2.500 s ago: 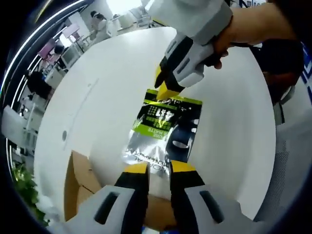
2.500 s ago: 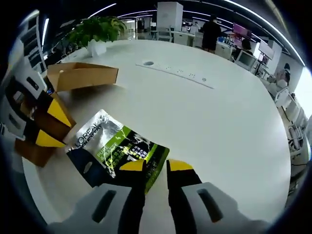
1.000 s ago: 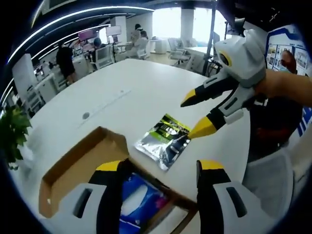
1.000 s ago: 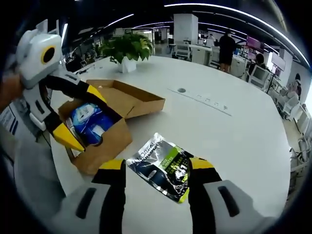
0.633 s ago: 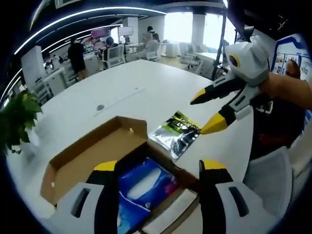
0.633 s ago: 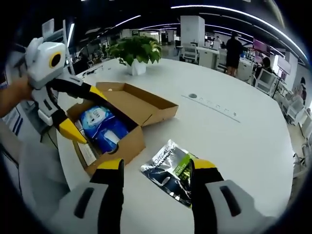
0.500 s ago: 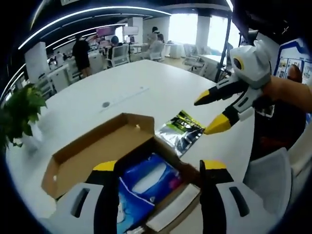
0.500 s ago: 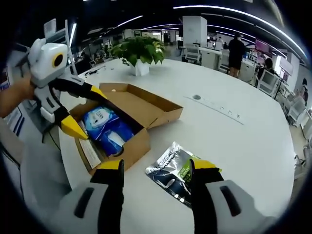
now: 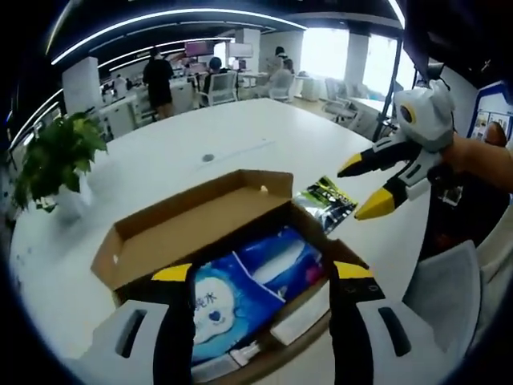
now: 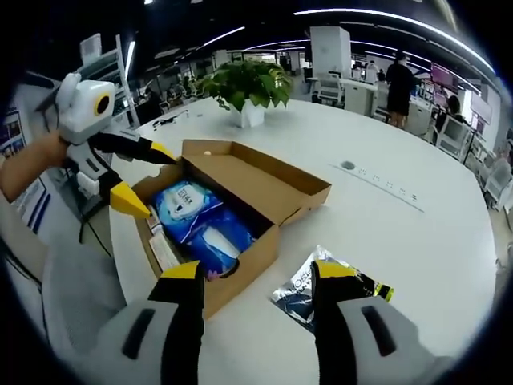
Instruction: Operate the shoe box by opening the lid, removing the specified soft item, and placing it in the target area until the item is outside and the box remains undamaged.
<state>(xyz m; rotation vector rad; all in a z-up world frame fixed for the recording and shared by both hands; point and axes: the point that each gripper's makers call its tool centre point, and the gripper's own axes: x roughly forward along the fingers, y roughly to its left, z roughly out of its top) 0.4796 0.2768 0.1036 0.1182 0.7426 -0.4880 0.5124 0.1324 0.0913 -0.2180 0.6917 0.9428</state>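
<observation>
Shoe box, brown cardboard, lid open: 1, near one edge of the white tabletop.
Blue soft pack inside the box: 1.
White flat item along the box's inner wall: 1.
Silver, black and green pouch on the tabletop, just beside the box: 1.
Potted plant near the tabletop's far edge: 1.
Round grommet set in the tabletop: 1.
</observation>
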